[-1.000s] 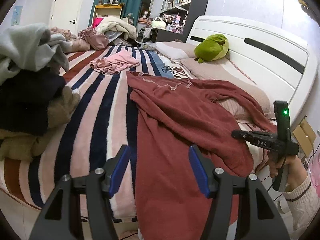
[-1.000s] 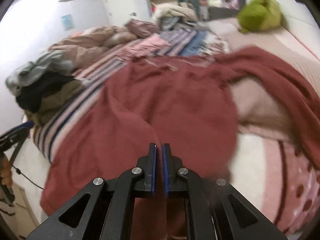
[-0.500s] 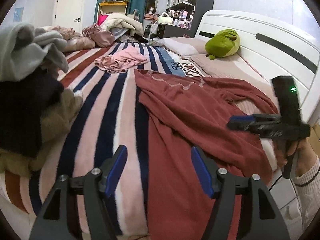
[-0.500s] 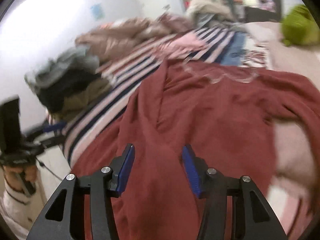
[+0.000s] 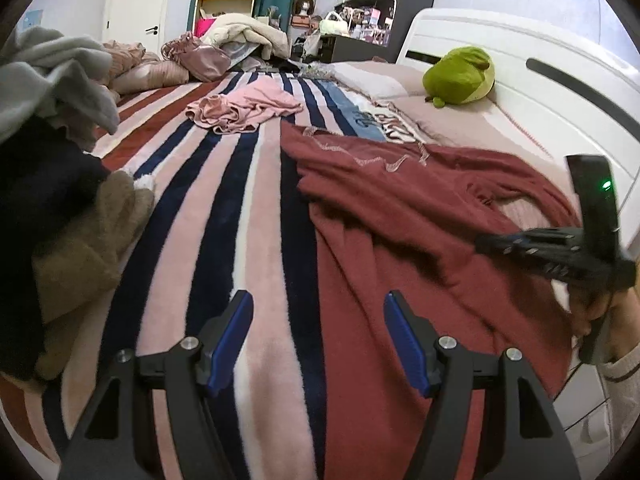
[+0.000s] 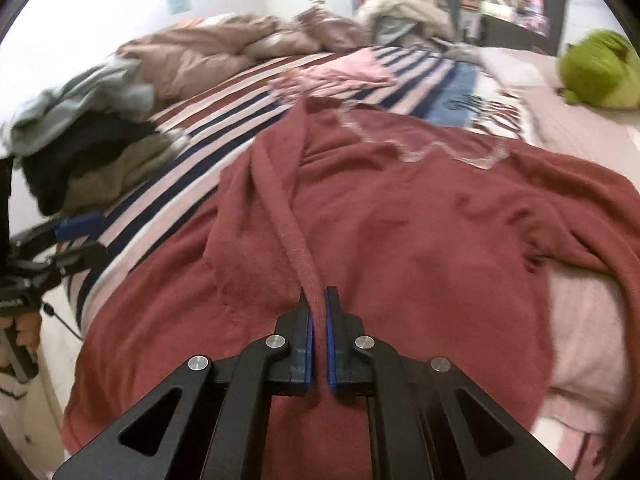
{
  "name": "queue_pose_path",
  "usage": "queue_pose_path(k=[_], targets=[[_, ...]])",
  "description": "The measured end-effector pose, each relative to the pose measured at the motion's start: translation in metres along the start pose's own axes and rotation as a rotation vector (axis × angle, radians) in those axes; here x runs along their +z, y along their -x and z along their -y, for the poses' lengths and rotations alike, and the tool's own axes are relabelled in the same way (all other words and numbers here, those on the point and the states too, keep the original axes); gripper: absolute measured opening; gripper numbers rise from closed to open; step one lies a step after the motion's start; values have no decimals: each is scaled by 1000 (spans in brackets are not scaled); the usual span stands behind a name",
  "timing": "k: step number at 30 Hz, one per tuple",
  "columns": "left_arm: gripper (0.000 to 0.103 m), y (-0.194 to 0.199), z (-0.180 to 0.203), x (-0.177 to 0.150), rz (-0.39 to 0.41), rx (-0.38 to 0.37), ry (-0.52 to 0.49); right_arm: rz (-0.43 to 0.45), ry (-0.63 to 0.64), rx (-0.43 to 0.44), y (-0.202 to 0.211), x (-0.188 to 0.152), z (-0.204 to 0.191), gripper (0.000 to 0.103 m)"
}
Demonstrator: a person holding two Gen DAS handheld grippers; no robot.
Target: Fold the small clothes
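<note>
Here the right gripper [image 6: 316,300] pinches a raised fold of the dark red knit garment [image 6: 420,232] while the left gripper [image 5: 318,320] hangs wide open.

The garment lies spread across the right half of the striped pink, navy and maroon fleece blanket [image 5: 224,200] on the bed, its hem draped over the near edge; the right fingers [image 6: 305,320] are closed tight on a ridge of fabric lifted from it. The left fingers [image 5: 236,320] hold nothing, poised above the blanket just beside the garment's left edge. A crumpled pale pink garment [image 5: 244,110] lies farther up the bed, and a green plush toy [image 5: 460,76] rests near the white headboard [image 5: 560,92].
</note>
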State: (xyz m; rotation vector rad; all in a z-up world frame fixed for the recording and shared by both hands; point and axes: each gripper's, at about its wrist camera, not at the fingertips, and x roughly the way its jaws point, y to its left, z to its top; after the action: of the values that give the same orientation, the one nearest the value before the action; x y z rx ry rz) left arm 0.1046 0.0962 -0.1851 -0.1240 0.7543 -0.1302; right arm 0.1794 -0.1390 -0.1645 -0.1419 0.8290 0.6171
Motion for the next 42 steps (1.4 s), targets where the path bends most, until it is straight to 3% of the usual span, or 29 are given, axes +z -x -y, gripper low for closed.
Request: queue_pose_path(k=[8,9,11,12,13,17,20,22,23,24,26,29,30,31,32,34,36,39,42], targets=[[60,-50,3,5,-90,32,-17,-73,-69,-57,3,-21,22,1],[49,-54,4,4,-101,33,-17,-66,-72,-48,8,-23,23,2],[37,-57,7,0,-107,31,-24,-33,-104,0,28,-32,25,18],[16,-55,8,-1,-99,22,-31,-15,-126,26,41,-39,28,32],[2,-52,10,-3,-98,7,-39,-7,-140,39,48,-44,30,39],[0,-40,2,-5,-71,135,-56,-35,-183,108,73,-80,34,39],[0,-37,-7,-8,-83,150,-29,-66,-161,124,75,-101,22,35],[1,-33,-7,-9,-87,170,-36,-53,-116,38,78,-107,13,1],[7,-27,-6,-9,-79,154,-19,-50,-99,5,80,-109,10,2],[29,-20,-4,-8,-65,137,-2,-39,-91,-18,84,-109,9,1],[52,-8,5,-5,-26,85,3,-26,-91,-23,92,-109,9,1],[56,-2,31,2,-28,-60,-10,-21,-135,-22,109,-116,17,2],[57,-3,39,2,-35,-91,-16,-35,-155,-11,111,-122,20,14],[57,-6,47,2,-45,-115,-23,-46,-167,-5,111,-125,24,39],[57,-11,60,1,-59,-149,-38,-57,-179,-2,110,-131,25,50],[57,-19,79,-3,-79,-174,-64,-79,-192,3,105,-144,24,54],[57,-29,98,-8,-106,-194,-93,-67,-225,42,102,-155,22,44],[57,-36,118,-14,-134,-220,-121,-20,-289,98,99,-164,20,5],[57,-30,124,-17,-136,-217,-137,6,-265,66,104,-165,15,1]])
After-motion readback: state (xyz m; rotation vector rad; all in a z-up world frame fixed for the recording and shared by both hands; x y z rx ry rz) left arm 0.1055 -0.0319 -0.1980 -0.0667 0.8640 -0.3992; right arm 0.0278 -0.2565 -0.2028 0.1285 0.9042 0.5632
